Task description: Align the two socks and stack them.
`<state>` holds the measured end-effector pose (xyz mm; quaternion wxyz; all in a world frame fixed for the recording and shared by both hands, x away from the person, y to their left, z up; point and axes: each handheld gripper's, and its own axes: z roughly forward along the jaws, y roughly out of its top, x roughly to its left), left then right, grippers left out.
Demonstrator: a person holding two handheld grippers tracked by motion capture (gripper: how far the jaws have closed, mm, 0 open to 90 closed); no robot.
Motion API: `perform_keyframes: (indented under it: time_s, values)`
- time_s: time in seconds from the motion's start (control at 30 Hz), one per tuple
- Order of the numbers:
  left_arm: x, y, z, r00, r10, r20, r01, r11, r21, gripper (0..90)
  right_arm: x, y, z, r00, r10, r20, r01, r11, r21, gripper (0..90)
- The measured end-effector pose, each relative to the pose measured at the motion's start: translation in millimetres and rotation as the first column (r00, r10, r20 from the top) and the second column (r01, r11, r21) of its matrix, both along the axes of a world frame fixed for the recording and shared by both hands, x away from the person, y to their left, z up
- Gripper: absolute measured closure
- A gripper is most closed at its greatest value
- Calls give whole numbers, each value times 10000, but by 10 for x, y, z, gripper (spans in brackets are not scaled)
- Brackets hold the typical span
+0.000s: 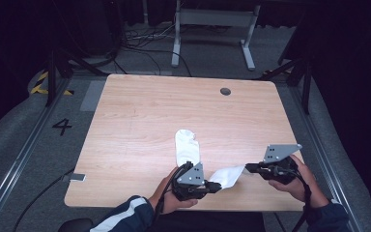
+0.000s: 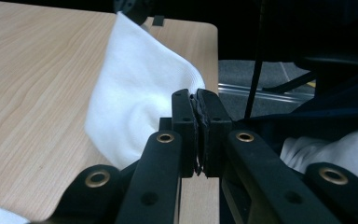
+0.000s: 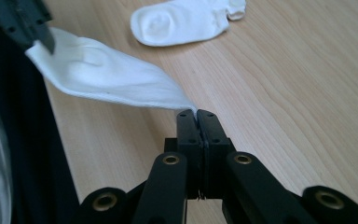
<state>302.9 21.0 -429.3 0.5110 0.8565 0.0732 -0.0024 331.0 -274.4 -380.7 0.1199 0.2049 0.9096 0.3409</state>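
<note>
**Soft knit cloth, matt black plastic, pale wood grain**

The held sock [image 3: 107, 74] is white knitted cloth, soft and matt, with a fine weave and gentle creases. The second sock [image 3: 182, 21] lying on the table is the same white cloth, its cuff ribbed. The table [image 1: 140, 111] has a light wood-look top, smooth, with a fine streaked grain and a faint sheen. The left gripper [image 2: 196, 105] and right gripper [image 3: 196, 114] are matt black plastic with brass-coloured metal rivets that shine slightly; their inner pads look rough and rubbery. Each carries 1 flat grey plate [image 1: 280, 152], dull metal in look.
</note>
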Motion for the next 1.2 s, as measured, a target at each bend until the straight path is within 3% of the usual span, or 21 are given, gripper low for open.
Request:
perform_keyframes:
  time_s: [0.13, 0.23, 0.4, 0.43, 0.5, 0.53, 0.57, 0.7, 0.77, 0.93, 1.1, 1.17, 1.2]
  values:
    - [124, 68, -72, 9977, 645, -213, -645, 9979, 27, 849, 233, 63, -89, 9960, -142, -877, 126, 9997, -188, 887]
    - [229, 160, -89, 9929, 1190, 13, -1190, 9928, 101, 842, 416, 144, -170, 9899, -351, -1373, 290, 9985, -460, 883]
    - [408, 331, -60, 9798, 2000, 86, -1999, 9797, -125, 860, 692, 240, -300, 9854, -694, -1553, 650, 9973, -334, 821]
    - [439, 351, -51, 9774, 2112, 128, -2110, 9774, -111, 863, 732, 247, -319, 9856, -854, -1457, 821, 9962, -286, 802]
    - [501, 396, -40, 9714, 2366, 171, -2362, 9714, -231, 867, 797, 241, -351, 9891, -1128, -946, 1128, 9936, -60, 661]
    - [543, 418, -42, 9684, 2493, 69, -2490, 9681, -270, 868, 830, 222, -365, 9842, -1562, -829, 1574, 9875, 76, 657]
    - [572, 438, -47, 9657, 2598, -23, -2597, 9651, -329, 868, 848, 190, -378, 9849, -1585, -692, 1617, 9859, 429, 629]
    - [668, 517, -67, 9549, 2957, -260, -2966, 9541, -418, 869, 820, 117, -419, 9896, -1401, -332, 1429, 9839, 1073, 630]
    - [705, 554, -66, 9498, 3110, -353, -3124, 9486, -498, 869, 792, 112, -472, 9929, -1184, -89, 1186, 9852, 1237, 573]
    - [741, 587, -56, 9426, 3314, -415, -3334, 9410, -577, 870, 845, 167, -634, 9963, -853, -88, 857, 9883, 1263, 506]
    - [778, 614, -56, 9431, 3284, -530, -3314, 9413, -643, 871, 934, 318, -760, 9958, -758, 506, 708, 9931, 940, 535]
    - [781, 620, -58, 9409, 3339, -567, -3371, 9393, -637, 870, 981, 357, -799, 9956, -713, 610, 640, 9914, 1139, 661]
    - [782, 628, -56, 9408, 3337, -597, -3374, 9387, -703, 871, 1005, 380, -822, 9940, -852, 682, 787, 9925, 935, 723]
